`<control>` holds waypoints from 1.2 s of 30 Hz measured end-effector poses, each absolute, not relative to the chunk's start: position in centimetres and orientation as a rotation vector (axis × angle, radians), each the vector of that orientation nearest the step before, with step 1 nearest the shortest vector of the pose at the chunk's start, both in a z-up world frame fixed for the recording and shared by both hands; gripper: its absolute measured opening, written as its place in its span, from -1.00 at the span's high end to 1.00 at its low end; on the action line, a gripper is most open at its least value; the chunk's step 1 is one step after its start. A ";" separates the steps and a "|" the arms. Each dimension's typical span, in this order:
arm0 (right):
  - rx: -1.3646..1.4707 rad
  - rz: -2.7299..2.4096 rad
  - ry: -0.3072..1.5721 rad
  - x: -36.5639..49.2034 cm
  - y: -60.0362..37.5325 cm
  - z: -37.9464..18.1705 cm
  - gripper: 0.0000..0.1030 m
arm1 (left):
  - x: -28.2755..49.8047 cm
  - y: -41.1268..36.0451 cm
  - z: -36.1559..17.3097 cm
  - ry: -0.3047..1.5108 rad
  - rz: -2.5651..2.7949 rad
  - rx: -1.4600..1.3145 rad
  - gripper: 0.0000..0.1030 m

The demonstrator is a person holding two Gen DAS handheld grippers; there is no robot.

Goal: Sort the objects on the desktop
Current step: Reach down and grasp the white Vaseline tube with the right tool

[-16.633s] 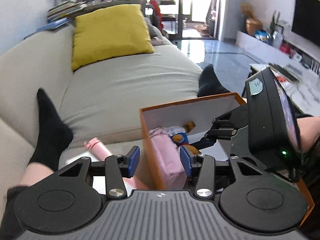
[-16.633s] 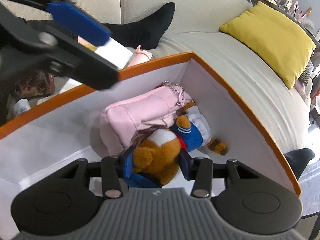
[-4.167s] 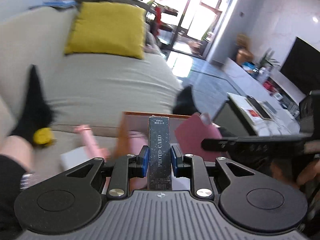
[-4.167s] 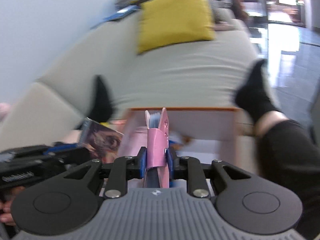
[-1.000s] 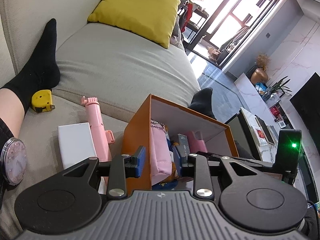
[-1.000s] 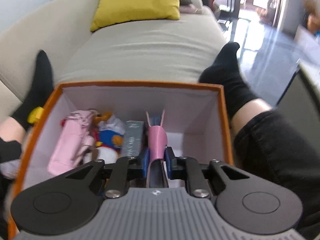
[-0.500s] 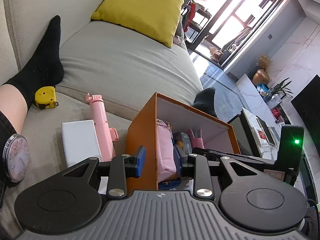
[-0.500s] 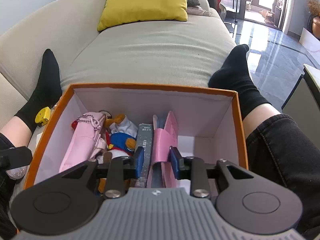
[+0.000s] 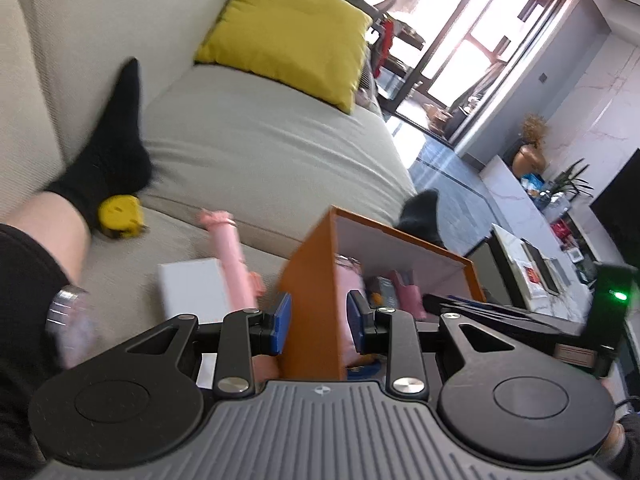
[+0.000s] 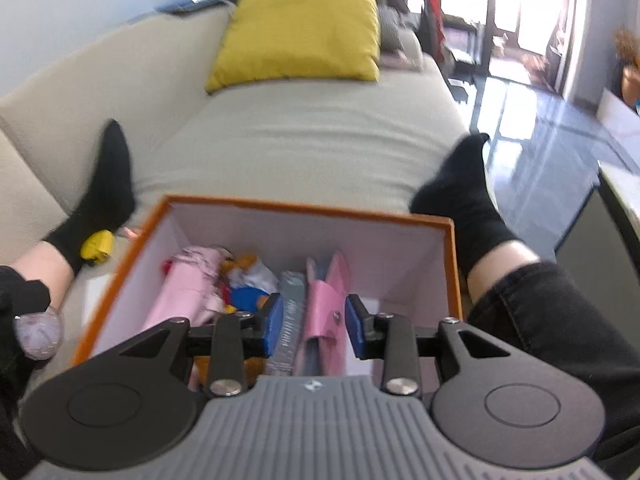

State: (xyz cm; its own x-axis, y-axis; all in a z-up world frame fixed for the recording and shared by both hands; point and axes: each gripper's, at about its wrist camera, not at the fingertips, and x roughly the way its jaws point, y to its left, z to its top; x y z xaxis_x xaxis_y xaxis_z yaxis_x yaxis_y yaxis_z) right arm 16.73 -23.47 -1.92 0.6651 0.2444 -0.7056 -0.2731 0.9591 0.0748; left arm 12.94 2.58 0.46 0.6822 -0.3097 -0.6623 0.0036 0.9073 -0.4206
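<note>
right gripper (image 10: 314, 328): above the near end of the box, blue fingers (image 10: 273, 326) spreading apart, touching nothing; pink wallet and grey card box seen in the gap below.
pink wallet (image 10: 322, 304): standing on edge inside the box, long axis running from the near wall toward the far wall, flaps splayed at the far end; clear of both pads.
grey card box (image 10: 289, 312): just left of the wallet, parallel to it, long axis near to far; lettering on its face too blurred to read.
pink pouch (image 10: 188, 288): along the box's left wall, a plush duck (image 10: 244, 282) wedged between it and the card box.
orange box (image 10: 304, 207): on the sofa (image 10: 312, 148) between two black-socked feet.
left gripper (image 9: 318, 322): fingers (image 9: 281, 322) parted, empty, framing the box's orange outer corner without touching.
outside the box: pink stick (image 9: 234, 258) lying lengthwise away from the camera over a white box (image 9: 192, 286); yellow tape measure (image 9: 119, 216) by the left foot; yellow cushion (image 9: 286, 32) at the sofa back.
</note>
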 end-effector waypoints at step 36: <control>-0.634 1.054 0.922 -0.1 -5.2 -4.2 0.35 | -2.6 6.9 -0.3 0.976 -0.116 0.023 0.34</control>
